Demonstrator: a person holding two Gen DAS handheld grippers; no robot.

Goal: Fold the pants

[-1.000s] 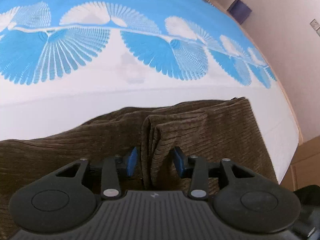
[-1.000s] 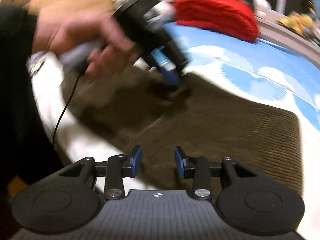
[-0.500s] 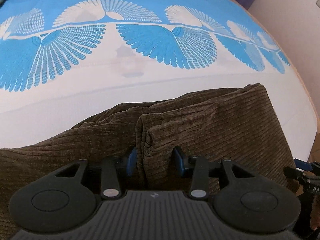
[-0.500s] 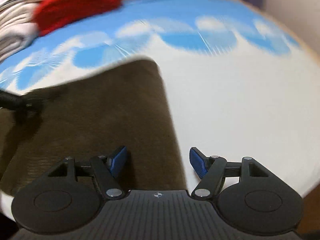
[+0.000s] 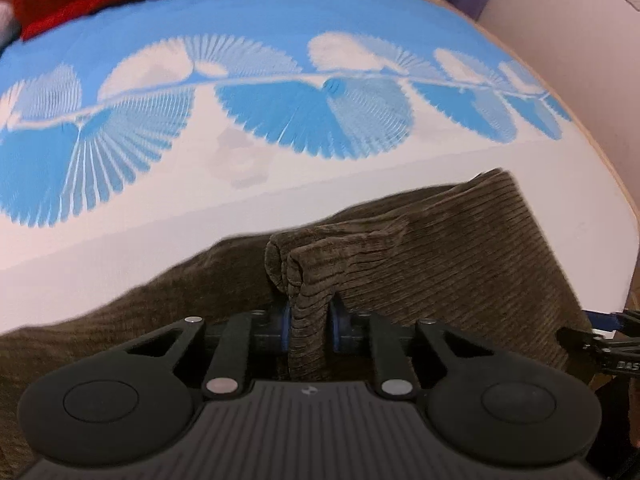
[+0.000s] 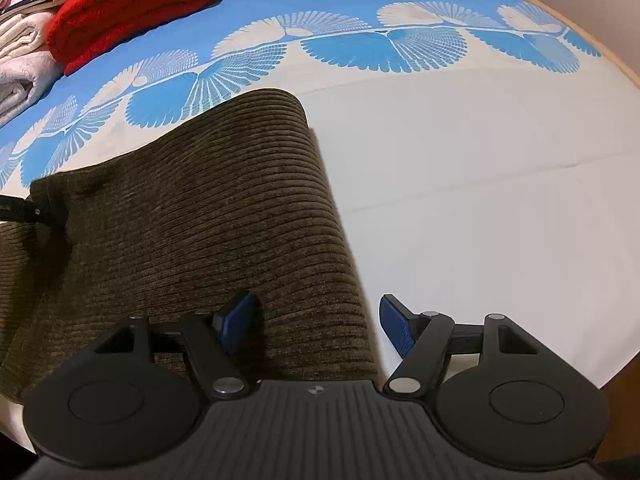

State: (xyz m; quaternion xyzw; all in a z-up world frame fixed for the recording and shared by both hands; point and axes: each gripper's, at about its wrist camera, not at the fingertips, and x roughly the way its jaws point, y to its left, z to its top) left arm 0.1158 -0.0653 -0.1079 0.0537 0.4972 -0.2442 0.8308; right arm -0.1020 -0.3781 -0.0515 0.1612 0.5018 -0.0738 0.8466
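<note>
Brown corduroy pants (image 6: 208, 216) lie on the bed (image 6: 480, 208), on the white part of the cover near its near edge, below the blue fan-pattern band. Judged partly folded: the cloth shows as one long doubled strip, so the legs seem already laid together. The far end is a clean rounded edge, and the white cover beyond it is bare.

Left hand-held gripper (image 5: 310, 330): jaws closing on a raised ridge of corduroy, a pinched-up fold of at least two layers standing between the blue pads (image 5: 285, 330). The pads press the cloth on both sides. The ridge sits mid-strip, toward the far long edge of the pants (image 5: 460, 264).

Right hand-held gripper (image 6: 316, 324): spread wide, straddling the right-hand long edge of the strip near the bed's near edge. One pad is over the corduroy, the other over the white cover. Nothing is gripped.

Left to do, as I read it: the right side must take hold of its edge, then both lift and carry the strip over itself for the crosswise fold, then flatten. No compact final bundle yet.

A red folded blanket (image 6: 132, 4) and pale folded linens (image 6: 20, 56) sit at the bed's far left corner, well apart from the pants.
</note>
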